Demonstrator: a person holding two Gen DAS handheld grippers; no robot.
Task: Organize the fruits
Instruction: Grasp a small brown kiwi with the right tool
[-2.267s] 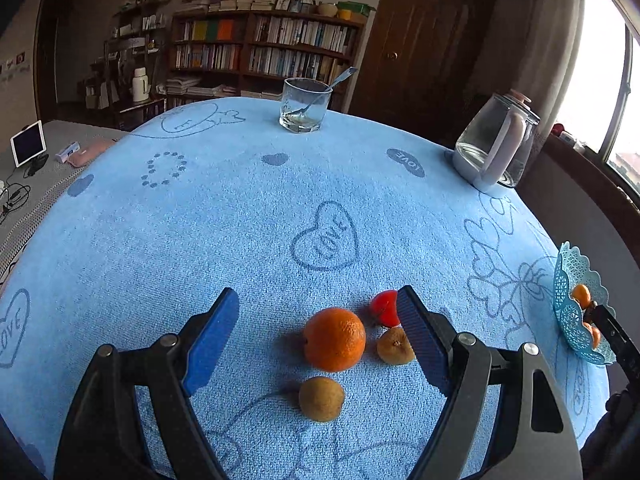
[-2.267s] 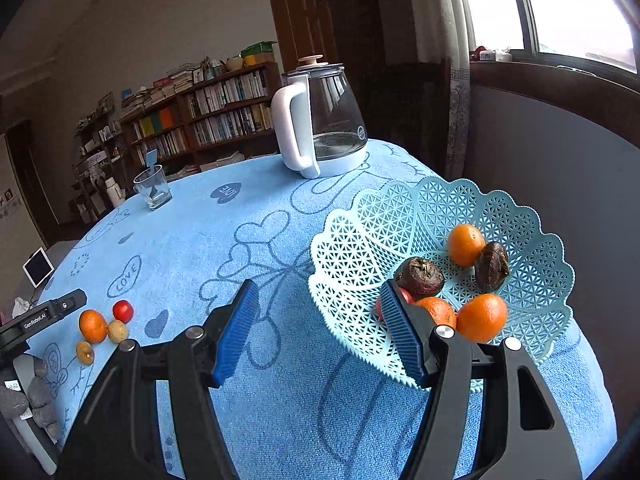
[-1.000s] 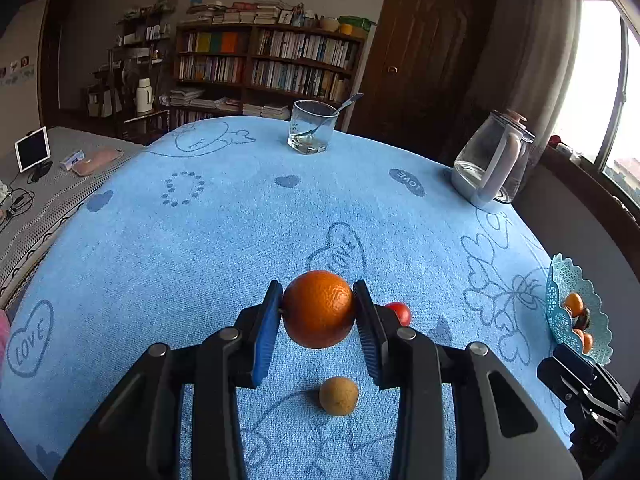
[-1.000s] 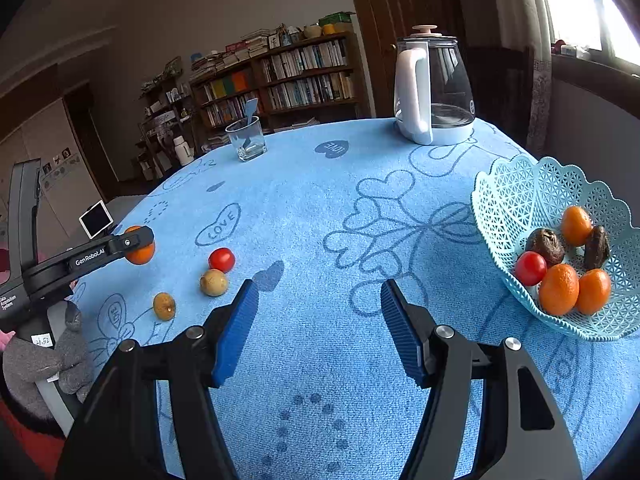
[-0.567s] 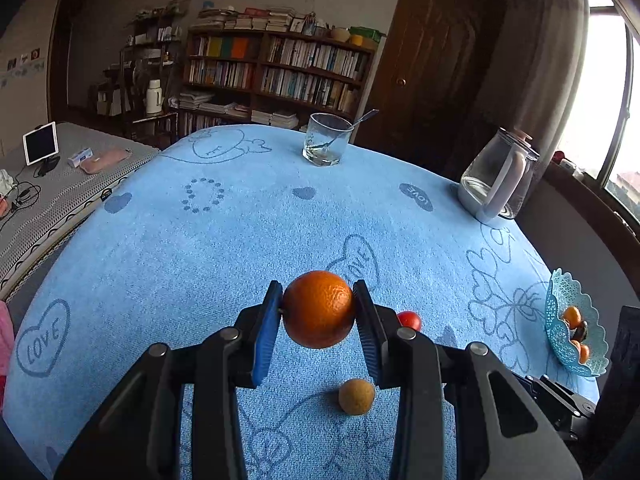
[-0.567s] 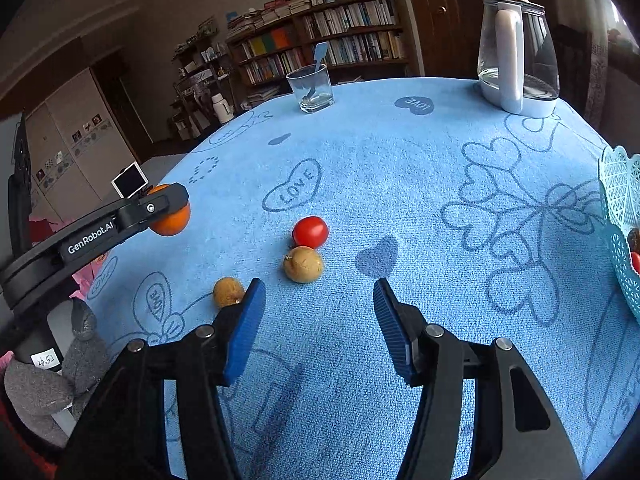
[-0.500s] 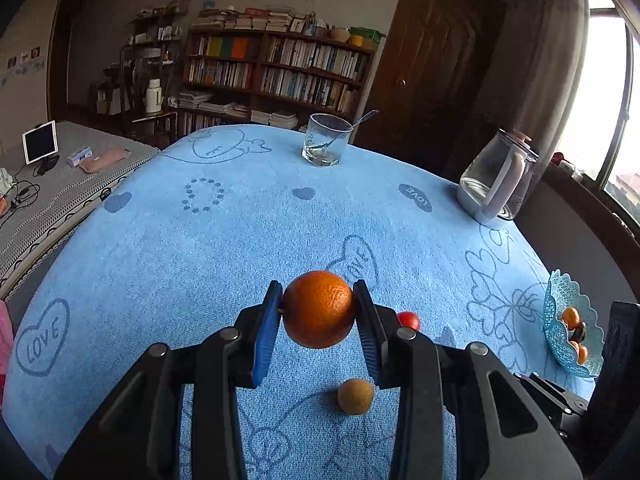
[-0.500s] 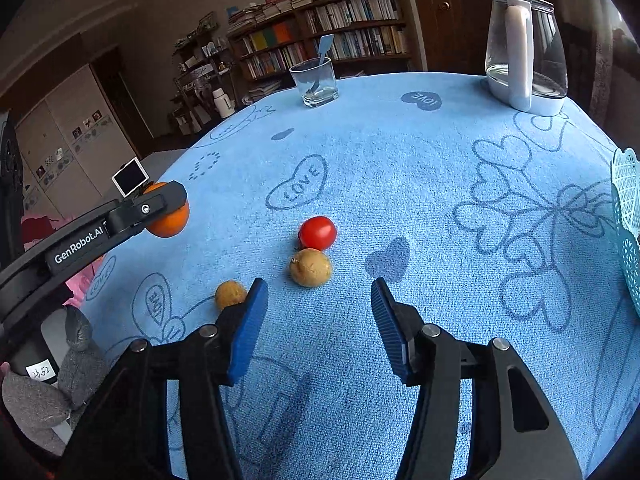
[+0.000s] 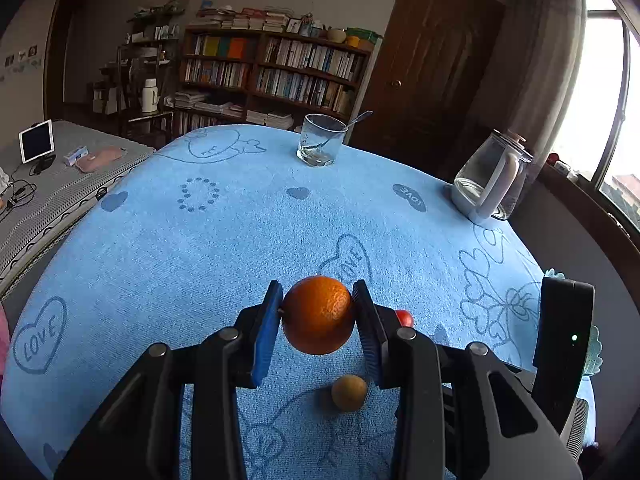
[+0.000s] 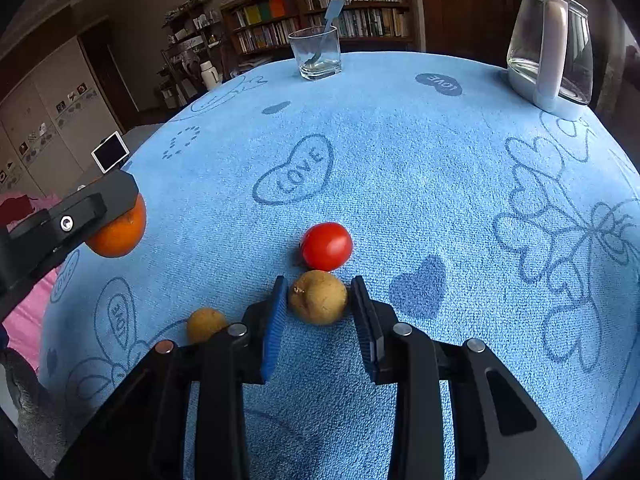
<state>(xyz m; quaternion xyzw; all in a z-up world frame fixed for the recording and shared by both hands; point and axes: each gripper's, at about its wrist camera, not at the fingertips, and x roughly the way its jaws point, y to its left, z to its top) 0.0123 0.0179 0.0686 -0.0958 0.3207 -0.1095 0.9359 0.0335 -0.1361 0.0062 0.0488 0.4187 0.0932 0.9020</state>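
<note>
My left gripper (image 9: 318, 322) is shut on an orange (image 9: 319, 321) and holds it above the blue tablecloth; the orange also shows at the left of the right wrist view (image 10: 118, 234). My right gripper (image 10: 319, 306) is low on the table with its jaws around a brown round fruit (image 10: 318, 297), narrow gaps showing on both sides. A red tomato (image 10: 327, 246) lies just beyond it, touching or nearly so. A smaller brown fruit (image 10: 205, 323) lies to the left; it also shows in the left wrist view (image 9: 349, 393). The edge of the teal basket (image 9: 596, 350) peeks out at the far right.
A glass with a spoon (image 10: 316, 58) stands at the table's far side. A glass kettle (image 10: 552, 52) stands at the far right. A bookshelf (image 9: 272, 76) and a dark door (image 9: 436, 64) are behind. A tablet (image 9: 37, 141) sits on a side surface at left.
My right gripper has swung from the basket to the loose fruits, dropped low and narrowed its jaws around the brown fruit. My left gripper keeps holding the orange raised.
</note>
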